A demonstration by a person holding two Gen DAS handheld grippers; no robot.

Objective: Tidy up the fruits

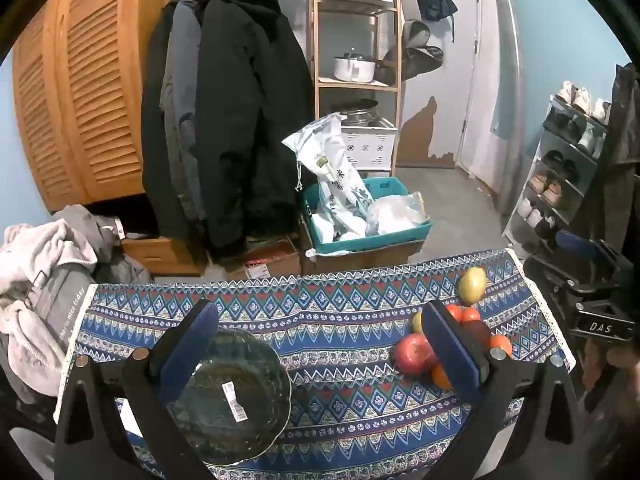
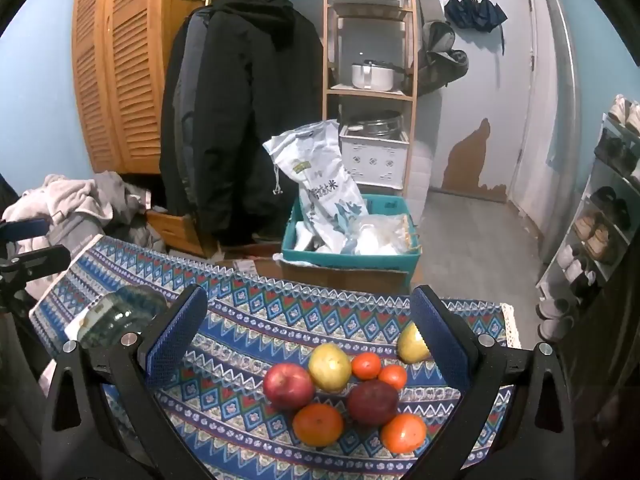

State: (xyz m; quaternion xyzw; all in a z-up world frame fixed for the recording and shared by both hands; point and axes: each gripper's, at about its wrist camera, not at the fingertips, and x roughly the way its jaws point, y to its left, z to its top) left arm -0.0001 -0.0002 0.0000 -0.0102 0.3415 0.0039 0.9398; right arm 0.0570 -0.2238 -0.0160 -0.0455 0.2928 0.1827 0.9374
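Toward the counter's right edge, the fruit cluster (image 2: pixel 344 392) lies directly below the wide-spread, empty right claw (image 2: pixel 308 344), whereas the equally wide, empty left claw (image 1: pixel 320 344) hovers beside the glass bowl (image 1: pixel 236 396) near the left edge.

White letters "DAS" stood on a black plate (image 1: pixel 601 327) at the right gripper (image 1: pixel 588 300). A grey garment (image 1: pixel 64 304) carried the words "nice today". A white sack (image 2: pixel 320 184) bore Chinese characters ending in "米". The bowl's barcode sticker (image 1: pixel 235 399) was unreadable.
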